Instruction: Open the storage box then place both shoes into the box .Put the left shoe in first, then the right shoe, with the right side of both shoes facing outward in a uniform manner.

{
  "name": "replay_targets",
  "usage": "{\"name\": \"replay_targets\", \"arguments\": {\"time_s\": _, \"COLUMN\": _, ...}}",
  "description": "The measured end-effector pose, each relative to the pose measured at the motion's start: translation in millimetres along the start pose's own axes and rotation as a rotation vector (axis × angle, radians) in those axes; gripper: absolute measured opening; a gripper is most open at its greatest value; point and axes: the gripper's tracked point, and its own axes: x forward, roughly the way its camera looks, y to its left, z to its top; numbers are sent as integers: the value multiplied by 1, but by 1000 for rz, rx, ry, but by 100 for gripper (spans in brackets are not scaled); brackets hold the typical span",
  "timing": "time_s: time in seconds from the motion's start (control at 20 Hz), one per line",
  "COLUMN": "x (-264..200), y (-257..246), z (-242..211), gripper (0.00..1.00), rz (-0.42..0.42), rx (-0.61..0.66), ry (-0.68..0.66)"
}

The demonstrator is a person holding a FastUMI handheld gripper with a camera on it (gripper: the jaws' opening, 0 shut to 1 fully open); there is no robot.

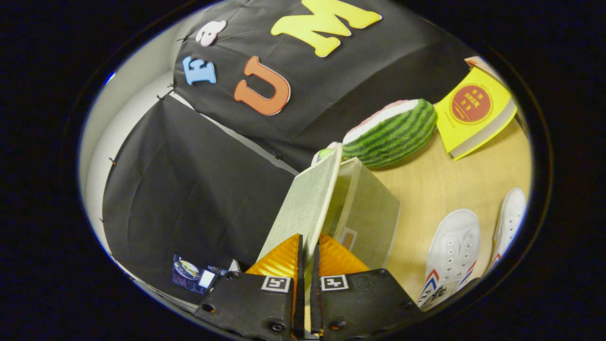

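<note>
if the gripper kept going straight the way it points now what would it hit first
The gripper is shut on the box lid, which runs straight ahead between its fingers. Pushing on would drive the lid along first; beyond it stands the booth's black cloth wall, though depth there is unclear.

A pale wooden desk (440, 189) carries everything here, and just ahead of the fingers (331, 258), which are closed on the edge of its raised lid (307, 203), stands a light fabric storage box (367, 218). Beyond the box lies a plush watermelon slice (393, 132) with green stripes, and beside that, further off to the right of the fingers, a yellow book (473, 116) rests on the wood. Right of the fingers and near them, two white canvas shoes (452, 251) lie side by side, the second shoe (509, 222) further out.
</note>
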Motion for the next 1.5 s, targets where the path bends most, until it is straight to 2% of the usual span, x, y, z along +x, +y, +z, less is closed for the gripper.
{"name": "replay_targets", "arguments": {"time_s": 0.25, "x": 4, "y": 65, "z": 15, "gripper": 9, "rz": -5, "rx": -14, "ry": -46}}
{"name": "replay_targets", "arguments": {"time_s": 0.45, "x": 25, "y": 120, "z": 16, "gripper": 10, "rz": -48, "rx": -122, "ry": -71}}
{"name": "replay_targets", "arguments": {"time_s": 0.65, "x": 56, "y": 170, "z": 14, "gripper": 13, "rz": -4, "rx": -125, "ry": -107}}
{"name": "replay_targets", "arguments": {"time_s": 1.0, "x": 116, "y": 216, "z": 3, "gripper": 18, "rz": 56, "rx": -107, "ry": -121}}
{"name": "replay_targets", "arguments": {"time_s": 1.1, "x": 134, "y": 224, "z": -13, "gripper": 24, "rz": 68, "rx": -115, "ry": -75}}
{"name": "replay_targets", "arguments": {"time_s": 1.2, "x": 145, "y": 226, "z": -25, "gripper": 43, "rz": 60, "rx": -128, "ry": -52}}
{"name": "replay_targets", "arguments": {"time_s": 1.4, "x": 134, "y": 212, "z": -45, "gripper": 100, "rz": -38, "rx": -199, "ry": -27}}
{"name": "replay_targets", "arguments": {"time_s": 1.5, "x": 124, "y": 200, "z": -54, "gripper": 100, "rz": -85, "rx": -238, "ry": -7}}
